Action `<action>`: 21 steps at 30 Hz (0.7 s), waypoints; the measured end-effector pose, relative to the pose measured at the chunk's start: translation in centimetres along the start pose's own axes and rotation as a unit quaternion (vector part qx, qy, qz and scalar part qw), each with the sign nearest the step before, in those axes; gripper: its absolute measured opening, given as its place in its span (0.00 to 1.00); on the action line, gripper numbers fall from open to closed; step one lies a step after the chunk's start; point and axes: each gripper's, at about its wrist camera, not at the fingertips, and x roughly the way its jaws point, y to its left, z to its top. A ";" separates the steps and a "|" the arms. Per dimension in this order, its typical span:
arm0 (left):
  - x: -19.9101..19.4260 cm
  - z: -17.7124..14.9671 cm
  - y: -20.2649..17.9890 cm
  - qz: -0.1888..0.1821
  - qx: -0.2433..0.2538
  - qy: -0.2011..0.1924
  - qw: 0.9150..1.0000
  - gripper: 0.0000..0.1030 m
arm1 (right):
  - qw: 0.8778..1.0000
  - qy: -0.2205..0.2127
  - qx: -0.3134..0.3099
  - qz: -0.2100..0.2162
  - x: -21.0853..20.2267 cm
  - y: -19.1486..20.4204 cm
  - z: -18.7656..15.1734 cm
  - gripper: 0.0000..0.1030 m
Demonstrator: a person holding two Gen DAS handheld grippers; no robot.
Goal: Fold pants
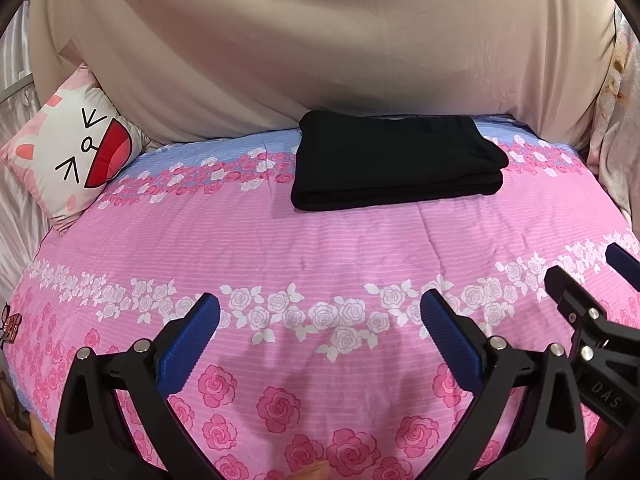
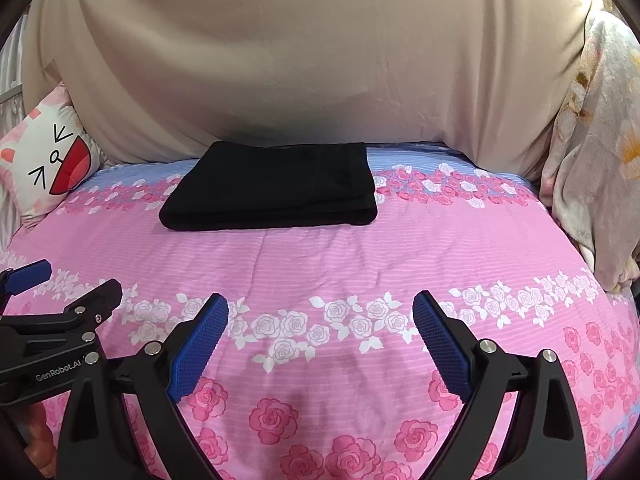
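Black pants [image 1: 396, 160] lie folded into a flat rectangular stack at the far side of the bed, near the beige sheet; they also show in the right wrist view [image 2: 276, 186]. My left gripper [image 1: 320, 312] is open and empty, held over the pink floral bedspread well short of the pants. My right gripper [image 2: 320, 312] is open and empty too, beside the left one. The right gripper shows at the right edge of the left wrist view [image 1: 588, 276], and the left gripper at the left edge of the right wrist view [image 2: 76, 280].
A pink floral bedspread [image 1: 280, 248] covers the bed. A cartoon-face pillow [image 1: 76, 152] leans at the far left. A beige sheet [image 1: 320, 48] hangs behind the bed. A floral quilt [image 2: 592, 168] is bunched at the right.
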 end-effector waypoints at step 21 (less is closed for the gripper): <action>0.2 0.0 -0.2 0.006 0.006 0.004 1.000 0.96 | 1.000 0.006 0.006 0.002 0.3 0.2 -0.1 0.89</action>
